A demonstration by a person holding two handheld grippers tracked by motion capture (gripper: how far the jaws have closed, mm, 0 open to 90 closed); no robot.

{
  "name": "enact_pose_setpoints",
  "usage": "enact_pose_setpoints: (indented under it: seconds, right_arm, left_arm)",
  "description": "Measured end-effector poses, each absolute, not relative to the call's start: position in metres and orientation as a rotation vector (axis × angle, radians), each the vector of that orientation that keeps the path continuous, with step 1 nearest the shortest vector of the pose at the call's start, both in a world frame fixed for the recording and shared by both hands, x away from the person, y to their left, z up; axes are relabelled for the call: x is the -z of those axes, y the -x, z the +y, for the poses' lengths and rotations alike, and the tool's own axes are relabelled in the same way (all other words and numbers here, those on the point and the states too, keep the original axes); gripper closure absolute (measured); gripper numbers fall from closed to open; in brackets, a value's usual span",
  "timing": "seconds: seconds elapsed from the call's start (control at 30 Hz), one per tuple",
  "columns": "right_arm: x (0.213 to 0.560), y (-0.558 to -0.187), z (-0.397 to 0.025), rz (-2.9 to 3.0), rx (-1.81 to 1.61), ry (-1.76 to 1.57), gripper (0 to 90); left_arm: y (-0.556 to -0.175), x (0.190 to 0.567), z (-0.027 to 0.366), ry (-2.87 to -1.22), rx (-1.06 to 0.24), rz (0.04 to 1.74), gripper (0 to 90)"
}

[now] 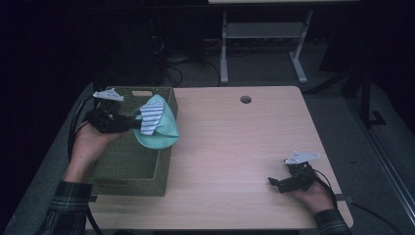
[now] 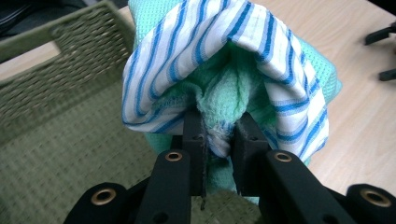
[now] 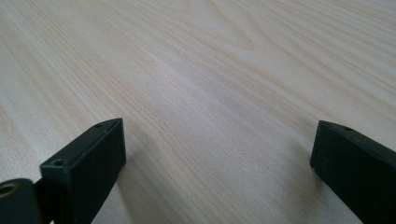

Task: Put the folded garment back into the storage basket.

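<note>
Left gripper (image 2: 218,135) clamped on green + striped cloths (image 1: 155,122) over basket (image 1: 128,161). Right gripper (image 3: 217,163) spread wide, nothing in it, low over desk (image 1: 235,147).

Both grippers — left gripper (image 1: 131,122) and right gripper (image 1: 274,182) — are black, each topped by a grey three-cornered plate and trailing a black cable. Brass-ringed screw holes mark the jaw arms. Sleeves — dark plaid.
</note>
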State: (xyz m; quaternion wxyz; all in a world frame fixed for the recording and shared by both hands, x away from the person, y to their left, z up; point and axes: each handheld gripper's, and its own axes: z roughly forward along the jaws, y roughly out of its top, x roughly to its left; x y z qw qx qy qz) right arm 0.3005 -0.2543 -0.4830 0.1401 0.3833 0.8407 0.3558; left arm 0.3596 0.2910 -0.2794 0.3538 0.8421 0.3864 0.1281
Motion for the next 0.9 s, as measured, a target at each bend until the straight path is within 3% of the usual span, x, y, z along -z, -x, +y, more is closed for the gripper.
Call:
enact_pose_setpoints:
  seconds: [0.9]
  right_arm:
    - [0.483,-0.300,-0.254,2.430,-1.028,-1.108,3.1]
  left_arm:
    - [-0.359,0.312,0.344,-2.080,-0.445,1.239,77.0]
